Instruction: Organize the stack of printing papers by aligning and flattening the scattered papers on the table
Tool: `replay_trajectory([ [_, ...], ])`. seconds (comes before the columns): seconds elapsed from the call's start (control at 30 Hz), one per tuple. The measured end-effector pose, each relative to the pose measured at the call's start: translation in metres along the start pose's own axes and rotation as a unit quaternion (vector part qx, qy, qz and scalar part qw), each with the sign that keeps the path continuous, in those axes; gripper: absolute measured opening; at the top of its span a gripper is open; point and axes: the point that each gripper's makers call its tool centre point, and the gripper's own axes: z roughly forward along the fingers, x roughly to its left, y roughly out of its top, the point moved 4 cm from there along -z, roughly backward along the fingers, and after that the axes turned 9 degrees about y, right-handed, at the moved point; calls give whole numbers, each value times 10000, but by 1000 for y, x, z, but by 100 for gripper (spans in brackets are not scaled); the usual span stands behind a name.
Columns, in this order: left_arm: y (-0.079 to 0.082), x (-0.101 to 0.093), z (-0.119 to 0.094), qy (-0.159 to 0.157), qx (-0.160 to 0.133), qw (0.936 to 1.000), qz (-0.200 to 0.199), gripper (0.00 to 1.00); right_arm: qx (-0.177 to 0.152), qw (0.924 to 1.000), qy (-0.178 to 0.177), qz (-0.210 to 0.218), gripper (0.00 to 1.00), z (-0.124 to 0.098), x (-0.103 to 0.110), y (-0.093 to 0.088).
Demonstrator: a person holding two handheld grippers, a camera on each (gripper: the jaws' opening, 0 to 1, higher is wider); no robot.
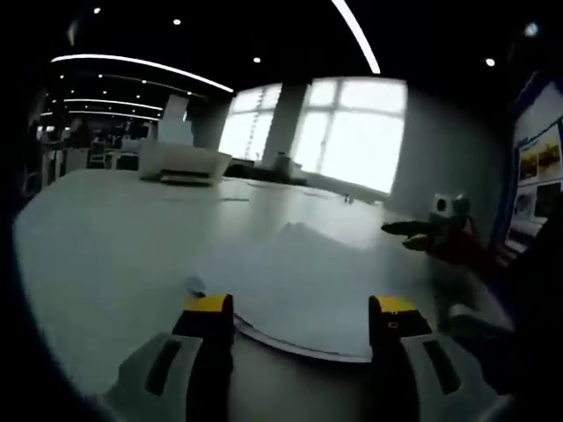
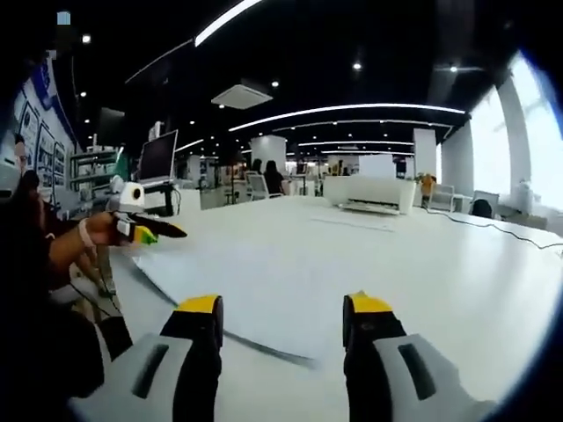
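Left gripper view: flat, smooth white papers (image 1: 299, 281) on glossy table (image 1: 97, 237).

Right gripper (image 2: 281, 321) with jaws apart over paper stack (image 2: 255, 286) (left gripper (image 2: 158, 232) at its far edge)

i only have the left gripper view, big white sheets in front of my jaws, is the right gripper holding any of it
Observer: No. In the right gripper view the right gripper is open, jaws apart over the stack of white printing papers, gripping nothing.
Operator: anything behind me i should know about
Observer: A dark computer monitor stands on a desk past the table's far corner.
Operator: people around?
Observer: Yes, a person sits further back in the office, beyond the white table.
Operator: same printer i see?
Observer: Likely; a white printer sits at the table's far end.
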Motion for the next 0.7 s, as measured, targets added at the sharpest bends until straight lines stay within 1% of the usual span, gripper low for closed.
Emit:
replay_trajectory([
  [0.07,3,-1,-13,61,-51,10000,55,67,-67,9999,-104,-120,48,-5,-1,4],
  [0.1,4,-1,-20,98,-71,9999,75,67,-60,9999,-92,-78,45,-8,0,5],
  [0.17,5,-4,-35,162,-85,9998,106,68,-116,9999,-78,-44,43,-13,4,7],
  [0.2,4,-5,-39,171,-83,9998,109,68,-116,9999,-94,-82,43,-15,7,7],
  [0.27,4,-9,-54,228,-57,9996,144,70,-122,9997,-117,-147,43,-21,11,8],
  [0.37,4,-8,-71,375,-83,9990,215,71,-225,9995,-177,-157,44,-28,11,9],
  [0.47,5,-6,-83,495,-134,9985,203,72,-256,9993,-232,-131,48,-32,14,8],
  [0.53,3,-5,-89,569,-136,9981,206,72,-198,9992,-269,-209,50,-35,17,7],
  [0.7,0,-11,-104,644,-132,9976,210,72,-203,9991,-286,-220,51,-46,27,5],
])
